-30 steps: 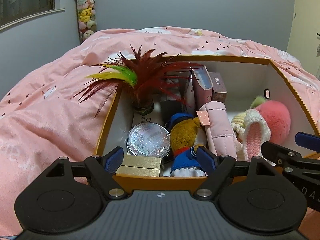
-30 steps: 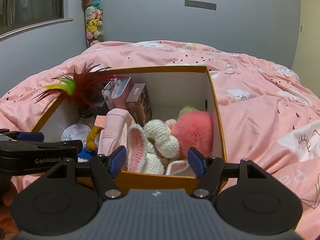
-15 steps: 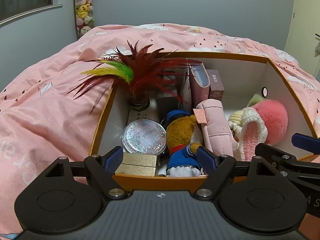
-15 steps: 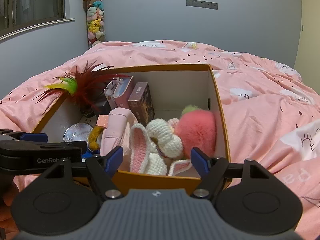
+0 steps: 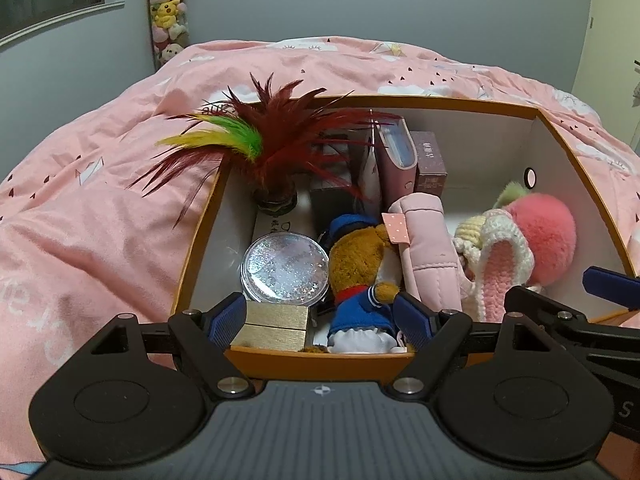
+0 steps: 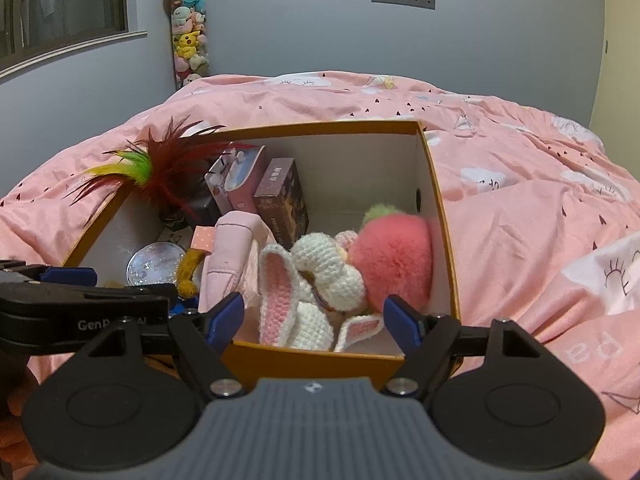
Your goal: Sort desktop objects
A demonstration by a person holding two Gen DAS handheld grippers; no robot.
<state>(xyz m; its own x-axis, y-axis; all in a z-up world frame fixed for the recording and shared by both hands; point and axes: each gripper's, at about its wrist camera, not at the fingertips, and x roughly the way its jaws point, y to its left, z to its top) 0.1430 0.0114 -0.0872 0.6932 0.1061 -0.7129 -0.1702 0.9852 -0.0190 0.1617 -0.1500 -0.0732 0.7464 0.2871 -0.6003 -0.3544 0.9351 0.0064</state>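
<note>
An orange box (image 5: 400, 101) with white walls lies on the bed. It holds a red feather shuttlecock (image 5: 272, 148), a glittery round case (image 5: 285, 268), a gold box (image 5: 276, 326), a brown plush in blue clothes (image 5: 360, 264), a pink pouch (image 5: 428, 252), a crocheted bunny (image 6: 320, 276) and a fluffy pink plush (image 6: 394, 260). My left gripper (image 5: 320, 316) stands open over the near rim at the left half. My right gripper (image 6: 314, 316) hovers over the near rim (image 6: 312, 356) at the right half, its jaws opening, with nothing pressed between the pads.
A pink box (image 5: 394, 152) and a brown box (image 5: 430, 160) stand upright at the back of the orange box. Pink bedding (image 6: 520, 200) surrounds it on all sides. A tall column of plush toys (image 6: 188, 36) stands against the grey wall behind.
The right gripper's jaws have spread a little wider. Both hands and the things in the box stay where they were.
</note>
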